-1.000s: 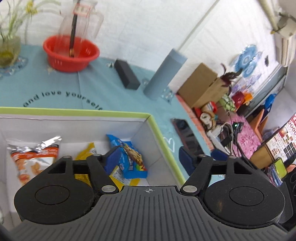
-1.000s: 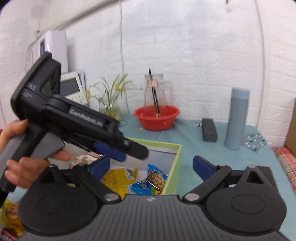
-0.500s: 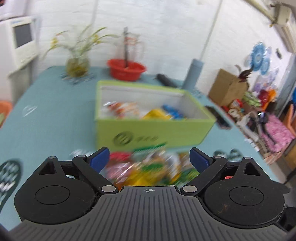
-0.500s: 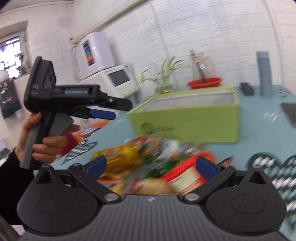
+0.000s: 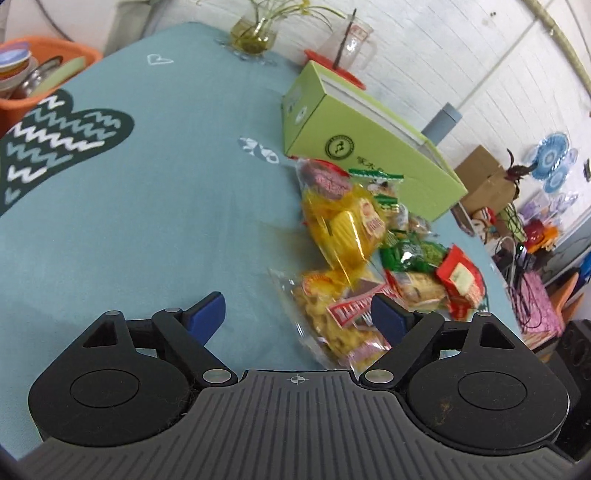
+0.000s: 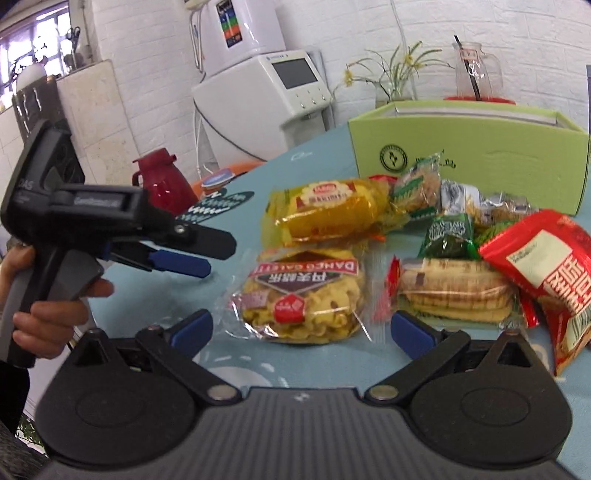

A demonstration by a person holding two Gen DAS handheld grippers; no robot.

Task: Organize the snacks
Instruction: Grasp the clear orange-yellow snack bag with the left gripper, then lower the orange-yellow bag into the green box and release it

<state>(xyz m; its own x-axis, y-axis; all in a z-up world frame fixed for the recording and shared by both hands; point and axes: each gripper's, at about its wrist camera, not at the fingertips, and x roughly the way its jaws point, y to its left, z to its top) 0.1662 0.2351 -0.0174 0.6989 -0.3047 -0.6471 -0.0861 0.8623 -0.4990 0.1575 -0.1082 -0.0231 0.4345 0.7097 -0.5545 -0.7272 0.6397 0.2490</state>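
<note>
- Table with teal cloth [image 5: 140,206], dark heart print at the left edge in the left wrist view.
- Green cardboard box [image 6: 480,158], top open, stands at the back of the table; snacks lie loose on the cloth just in front of it, none seen inside from here.
- Snack pile [image 5: 373,251]: yellow cake pack [image 6: 325,210], clear pack of yellow cookies [image 6: 299,299] nearest both cameras, wafer pack [image 6: 454,291], red bag [image 6: 554,273] on the right, small green packets [image 6: 448,232] in the middle.
- Left gripper [image 5: 297,314], seen also from the side in the right wrist view, held in a hand [image 6: 44,310]: jaws apart and closing, nothing pinched; cookie pack's edge lies by the right finger, contact unclear.
- Right gripper [image 6: 301,332]: jaws spread wide, cookie pack just ahead between the fingers, not touched.
- Glass pitcher [image 6: 474,70] and plant vase [image 5: 255,35] behind the box.
</note>
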